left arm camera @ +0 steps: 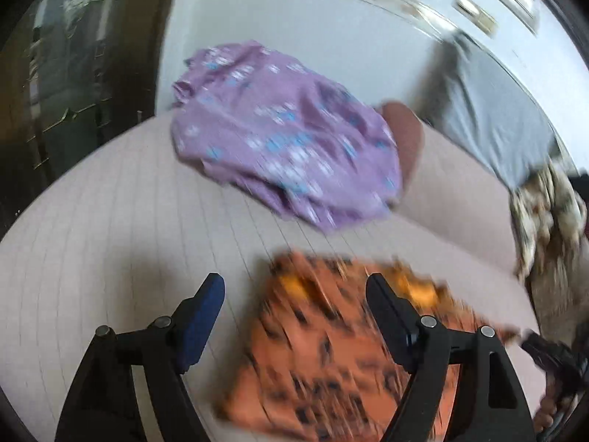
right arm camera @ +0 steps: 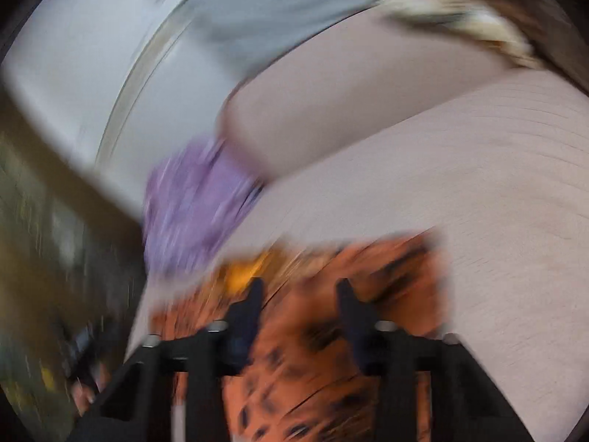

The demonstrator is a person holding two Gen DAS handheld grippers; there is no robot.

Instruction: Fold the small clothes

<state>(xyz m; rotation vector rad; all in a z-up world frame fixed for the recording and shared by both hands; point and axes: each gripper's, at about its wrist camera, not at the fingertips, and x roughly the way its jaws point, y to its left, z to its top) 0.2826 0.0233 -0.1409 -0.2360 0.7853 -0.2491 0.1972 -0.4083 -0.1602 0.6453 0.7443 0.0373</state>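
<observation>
An orange garment with black marks lies folded and flat on the pale pink sheet. My left gripper hovers over its left part, open wide, nothing between the pads. In the right wrist view the same orange garment lies under my right gripper, whose jaws stand partly apart over the cloth without pinching it. A crumpled purple garment with blue and white flowers lies farther back; it also shows blurred in the right wrist view.
A grey cloth and a beige patterned cloth lie at the right of the bed. A brown item peeks from behind the purple garment. A pale wall and dark furniture bound the bed. Both views are motion-blurred.
</observation>
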